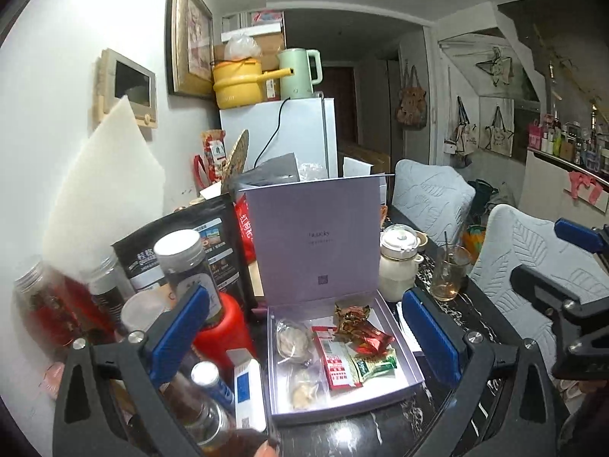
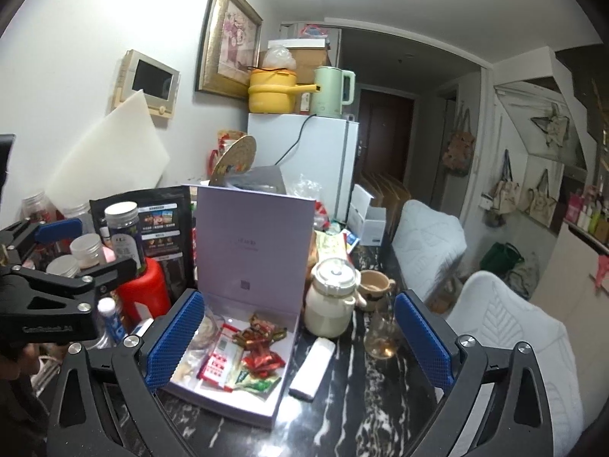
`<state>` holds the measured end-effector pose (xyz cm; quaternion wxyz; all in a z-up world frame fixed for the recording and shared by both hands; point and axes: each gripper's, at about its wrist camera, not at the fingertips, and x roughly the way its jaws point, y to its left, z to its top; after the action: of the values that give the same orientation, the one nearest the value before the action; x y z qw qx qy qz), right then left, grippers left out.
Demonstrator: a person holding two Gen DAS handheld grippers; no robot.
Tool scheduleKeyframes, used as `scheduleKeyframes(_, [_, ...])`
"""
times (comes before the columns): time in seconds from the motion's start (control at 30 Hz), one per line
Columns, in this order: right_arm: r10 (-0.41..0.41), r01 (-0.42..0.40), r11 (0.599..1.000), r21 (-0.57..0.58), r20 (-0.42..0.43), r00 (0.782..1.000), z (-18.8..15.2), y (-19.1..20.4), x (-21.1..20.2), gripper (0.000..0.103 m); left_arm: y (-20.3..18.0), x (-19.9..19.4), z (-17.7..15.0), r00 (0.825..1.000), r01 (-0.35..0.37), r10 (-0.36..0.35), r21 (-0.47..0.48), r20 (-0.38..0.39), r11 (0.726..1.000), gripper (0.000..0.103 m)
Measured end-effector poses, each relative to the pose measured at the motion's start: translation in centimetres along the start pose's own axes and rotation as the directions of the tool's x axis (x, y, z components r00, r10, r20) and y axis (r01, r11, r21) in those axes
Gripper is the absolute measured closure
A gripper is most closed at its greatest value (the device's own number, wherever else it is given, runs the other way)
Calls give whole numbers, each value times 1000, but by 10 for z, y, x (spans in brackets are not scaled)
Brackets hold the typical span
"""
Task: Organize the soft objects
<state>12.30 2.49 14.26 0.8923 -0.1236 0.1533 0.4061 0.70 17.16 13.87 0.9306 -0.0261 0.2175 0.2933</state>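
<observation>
The snack packets (image 1: 354, 346) lie loose in the tray of the lavender box (image 1: 403, 375) on the table (image 2: 365, 411), lid upright behind them, faintly lettered, unreadable. Both tools hang released and empty short of them: left tool (image 1: 304, 335) straight in line, right tool (image 2: 300, 339) offset right. Behind the box, a black pouch (image 1: 198, 251) bears Chinese print.
</observation>
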Motion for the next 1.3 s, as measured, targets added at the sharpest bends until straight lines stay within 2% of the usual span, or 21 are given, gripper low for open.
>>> scheduleKeyframes(0.17, [0,0,1000,26,-7,1000,-17,3,-16,0,-3,-21,-20,1000,-18,18,4,3,1000,0])
scheduleKeyframes(0.27, [-10,10,999,36,-14,1000,-30,5,-25,0,-4,-30,-33,998,-52,52,-7,18,999,0])
scheduleKeyframes(0.53, [-35,38,998,48,-47,998,-63,16,-41,0,-7,-43,-66,999,-11,11,-18,-32,1000,0])
scheduleKeyframes(0.97, [-34,47,994,98,-127,991,-111,29,-55,0,-6,-56,-109,996,-31,28,-35,-88,999,0])
scheduleKeyframes(1.3, [-13,25,997,79,-145,989,-128,45,-59,0,-2,-59,-127,993,-32,26,-51,-118,998,0])
